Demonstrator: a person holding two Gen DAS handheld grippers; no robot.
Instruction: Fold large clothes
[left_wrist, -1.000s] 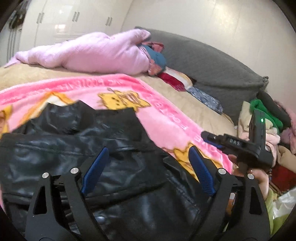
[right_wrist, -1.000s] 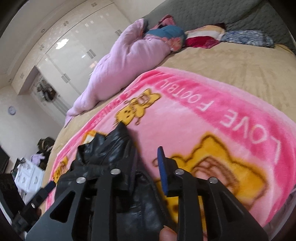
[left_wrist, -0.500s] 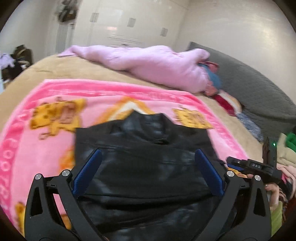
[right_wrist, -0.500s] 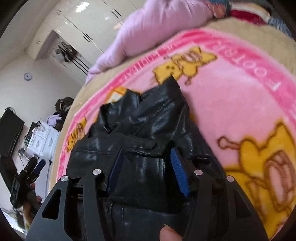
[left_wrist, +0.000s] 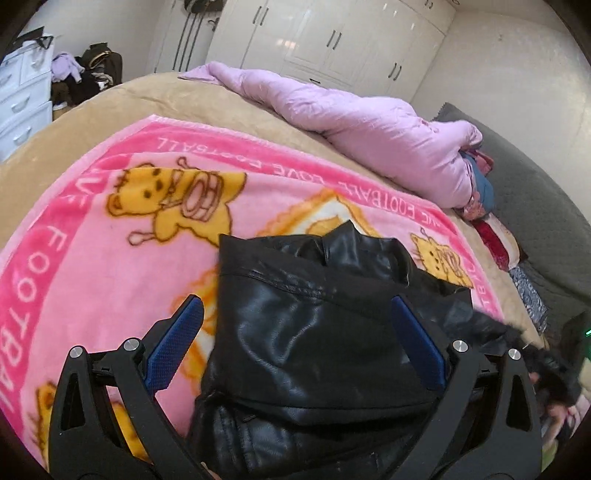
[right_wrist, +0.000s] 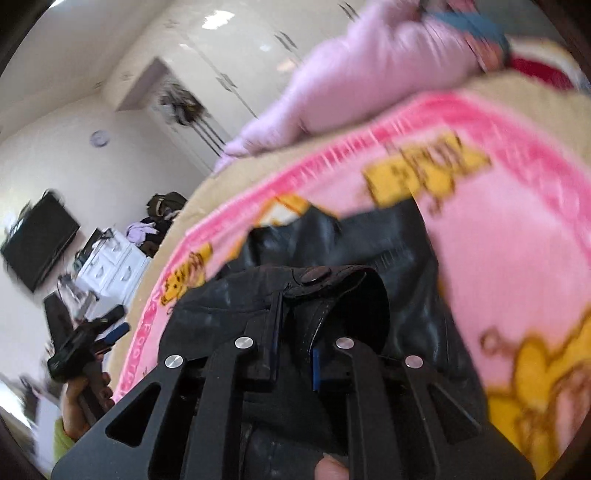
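Observation:
A black leather jacket (left_wrist: 314, 332) lies folded on a pink cartoon blanket (left_wrist: 110, 236) spread over the bed. My left gripper (left_wrist: 295, 325) is open, its blue pads wide apart above the jacket, holding nothing. In the right wrist view the jacket (right_wrist: 399, 251) fills the middle, and my right gripper (right_wrist: 295, 354) is shut on a snap-buttoned edge of it (right_wrist: 325, 280), lifted off the blanket (right_wrist: 517, 258). The left gripper also shows in the right wrist view (right_wrist: 88, 339), at the far left in a hand.
A lilac padded coat (left_wrist: 354, 125) lies along the far side of the bed, with a pile of clothes (left_wrist: 480, 184) and a grey headboard cushion (left_wrist: 535, 221) to the right. White drawers (left_wrist: 22, 103) and wardrobes (left_wrist: 332, 37) stand beyond.
My right gripper closed from open onto the jacket's snap-buttoned edge and lifted it. My left gripper stayed open and swung left, so more blanket shows.

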